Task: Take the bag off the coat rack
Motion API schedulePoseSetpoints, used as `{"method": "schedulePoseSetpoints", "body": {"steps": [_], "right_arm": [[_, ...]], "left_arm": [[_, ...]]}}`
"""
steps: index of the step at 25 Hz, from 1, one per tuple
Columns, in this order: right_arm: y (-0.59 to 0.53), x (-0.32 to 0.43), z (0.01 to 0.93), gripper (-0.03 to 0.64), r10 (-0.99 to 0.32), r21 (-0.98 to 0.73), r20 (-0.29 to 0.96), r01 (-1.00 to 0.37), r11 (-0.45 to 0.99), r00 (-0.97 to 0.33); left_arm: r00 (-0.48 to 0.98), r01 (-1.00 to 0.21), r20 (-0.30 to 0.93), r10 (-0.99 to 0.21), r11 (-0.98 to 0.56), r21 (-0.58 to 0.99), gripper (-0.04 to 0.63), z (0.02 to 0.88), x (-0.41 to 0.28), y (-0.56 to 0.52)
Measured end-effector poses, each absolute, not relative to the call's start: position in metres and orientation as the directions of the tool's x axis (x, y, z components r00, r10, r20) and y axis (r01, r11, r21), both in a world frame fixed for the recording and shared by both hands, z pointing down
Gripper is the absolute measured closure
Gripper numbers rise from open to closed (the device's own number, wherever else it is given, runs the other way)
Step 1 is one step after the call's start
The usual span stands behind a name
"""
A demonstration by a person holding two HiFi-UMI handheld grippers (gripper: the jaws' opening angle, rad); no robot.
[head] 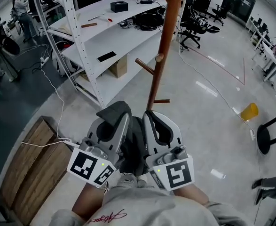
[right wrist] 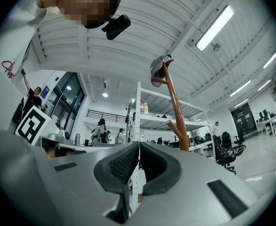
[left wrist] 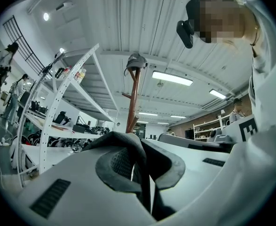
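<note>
The brown wooden coat rack (head: 165, 41) stands straight ahead, and a grey cap (left wrist: 135, 60) hangs on its top peg. A dark bag strap (head: 113, 111) lies over my left gripper (head: 120, 119) and runs down between its jaws. The left gripper view shows the strap (left wrist: 123, 142) pinched there by the shut left gripper (left wrist: 138, 149). The dark bag (head: 134, 149) hangs between the two grippers, close to the person's body and off the rack. My right gripper (head: 153, 117) is beside it, and the right gripper view shows its pads (right wrist: 128, 161) meeting with nothing between them.
A white metal shelving unit (head: 81, 36) with tools and boxes stands left of the rack. Near left is a wooden pallet (head: 29, 159) with a white cable across it. At the right are a yellow bin (head: 249, 111), a black stool (head: 269, 133) and office chairs (head: 199, 22).
</note>
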State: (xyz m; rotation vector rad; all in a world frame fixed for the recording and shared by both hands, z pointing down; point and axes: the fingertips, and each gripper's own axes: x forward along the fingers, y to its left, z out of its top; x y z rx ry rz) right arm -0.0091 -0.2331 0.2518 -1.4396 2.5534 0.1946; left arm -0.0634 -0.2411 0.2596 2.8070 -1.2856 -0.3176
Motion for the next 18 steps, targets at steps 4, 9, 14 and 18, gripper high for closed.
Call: {"method": "schedulePoseSetpoints", "body": {"steps": [4, 9, 14, 18], "right_arm": [[-0.227, -0.001, 0.257, 0.597, -0.832, 0.012, -0.233, -0.857, 0.515, -0.503], [-0.218, 0.003, 0.260, 0.597, -0.832, 0.008, -0.238, -0.858, 0.514, -0.501], [-0.202, 0.010, 0.262, 0.597, -0.844, 0.007, -0.240, -0.870, 0.493, -0.480], [-0.185, 0.007, 0.261, 0.597, -0.854, 0.024, -0.244, -0.883, 0.468, -0.459]], "left_arm": [[0.644, -0.737, -0.177, -0.744, -0.666, 0.114, 0.557, 0.260, -0.051, -0.231], [0.654, -0.726, -0.174, -0.737, -0.675, 0.130, 0.557, 0.268, -0.045, -0.222], [0.669, -0.712, -0.176, -0.722, -0.690, 0.128, 0.557, 0.268, -0.041, -0.206], [0.686, -0.696, -0.183, -0.704, -0.708, 0.117, 0.557, 0.265, -0.044, -0.190]]}}
